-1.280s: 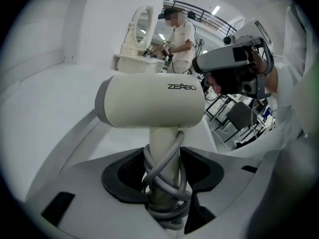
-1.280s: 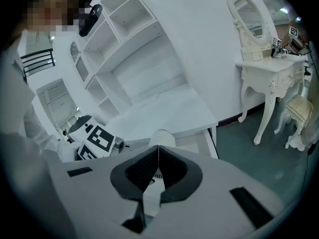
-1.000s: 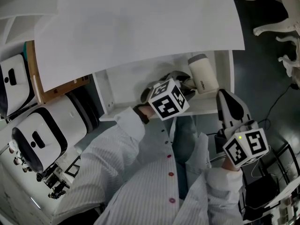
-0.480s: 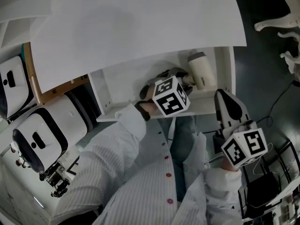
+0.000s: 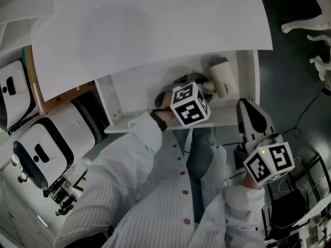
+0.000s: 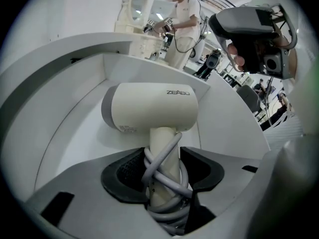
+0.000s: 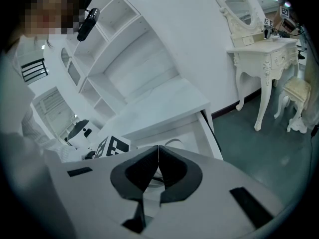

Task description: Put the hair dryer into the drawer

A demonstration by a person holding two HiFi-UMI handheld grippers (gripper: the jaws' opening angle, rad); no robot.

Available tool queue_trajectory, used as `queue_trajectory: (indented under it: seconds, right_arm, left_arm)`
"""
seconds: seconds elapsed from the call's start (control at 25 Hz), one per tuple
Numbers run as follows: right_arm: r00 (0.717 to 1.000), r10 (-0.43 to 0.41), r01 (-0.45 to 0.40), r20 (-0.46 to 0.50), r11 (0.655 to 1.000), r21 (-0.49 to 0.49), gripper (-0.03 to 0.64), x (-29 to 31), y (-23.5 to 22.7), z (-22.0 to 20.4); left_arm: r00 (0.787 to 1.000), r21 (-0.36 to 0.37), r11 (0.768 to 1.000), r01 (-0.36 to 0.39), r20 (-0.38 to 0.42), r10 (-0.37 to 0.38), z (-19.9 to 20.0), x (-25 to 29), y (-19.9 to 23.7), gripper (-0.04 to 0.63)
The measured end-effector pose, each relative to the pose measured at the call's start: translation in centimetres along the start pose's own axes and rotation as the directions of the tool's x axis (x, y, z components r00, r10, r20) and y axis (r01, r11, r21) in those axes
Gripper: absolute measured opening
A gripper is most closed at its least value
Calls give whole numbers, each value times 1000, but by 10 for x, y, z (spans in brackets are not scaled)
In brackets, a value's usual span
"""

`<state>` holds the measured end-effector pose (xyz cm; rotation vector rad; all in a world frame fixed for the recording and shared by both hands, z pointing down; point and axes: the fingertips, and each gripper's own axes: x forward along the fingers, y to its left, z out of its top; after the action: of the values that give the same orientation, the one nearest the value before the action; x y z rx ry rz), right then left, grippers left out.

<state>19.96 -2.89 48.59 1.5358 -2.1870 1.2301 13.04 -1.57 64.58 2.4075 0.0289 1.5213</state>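
The cream hair dryer (image 5: 223, 76) (image 6: 155, 108) is inside the open white drawer (image 5: 136, 91), near its right end. Its grey cord (image 6: 163, 180) is wound round the handle. My left gripper (image 5: 204, 90) (image 6: 164, 176) is shut on that handle, holding the dryer in the drawer with its body sticking out past the jaws. My right gripper (image 5: 249, 117) (image 7: 158, 169) hangs in front of the drawer's right corner, jaws shut with nothing between them.
A white tabletop (image 5: 155, 25) overhangs the drawer. White appliances (image 5: 46, 143) stand at the left. A dark wire rack (image 5: 295, 211) is at the lower right. White dressing-table legs (image 5: 305, 19) stand on the dark floor at the right.
My left gripper has carried the hair dryer a little further into the drawer and turned it slightly. The right gripper has stayed about where it was.
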Motion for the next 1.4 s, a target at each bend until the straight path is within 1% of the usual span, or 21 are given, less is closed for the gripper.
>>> queue_trajectory:
  seconds: [0.32, 0.56, 0.72, 1.0, 1.12, 1.24, 1.32, 1.4]
  right_arm:
    - [1000, 0, 0, -4, 1000, 2, 12, -1, 1, -2]
    - [1000, -1, 1, -11, 1000, -1, 12, -2, 0, -4]
    - [1000, 1, -1, -15, 1000, -9, 12, -2, 3, -4]
    - [1000, 10, -10, -10, 999, -39, 12, -5, 13, 5]
    - [1000, 20, -21, -7, 998, -64, 12, -8, 22, 12]
    - [1000, 30, -30, -7, 995, -92, 12, -13, 32, 20]
    - [999, 39, -39, -3, 993, -116, 12, -16, 40, 29]
    - [999, 51, -50, 4, 988, -143, 12, -18, 48, 40]
  left_arm:
    - [999, 61, 998, -36, -17, 37, -1, 6, -1, 227]
    - [999, 63, 997, -37, -15, 38, -1, 8, -1, 227]
    - [999, 48, 998, -28, -21, 29, -2, 7, -1, 230]
    - [999, 57, 998, -41, 3, 41, 4, -13, -3, 233]
    - [998, 37, 998, -46, 44, 45, 14, -32, -4, 233]
    - [992, -5, 998, -63, 113, 63, 29, -58, -5, 233]
    - [982, -45, 996, -77, 167, 83, 40, -79, -3, 232]
    - [968, -90, 992, -84, 228, 102, 52, -102, -2, 232]
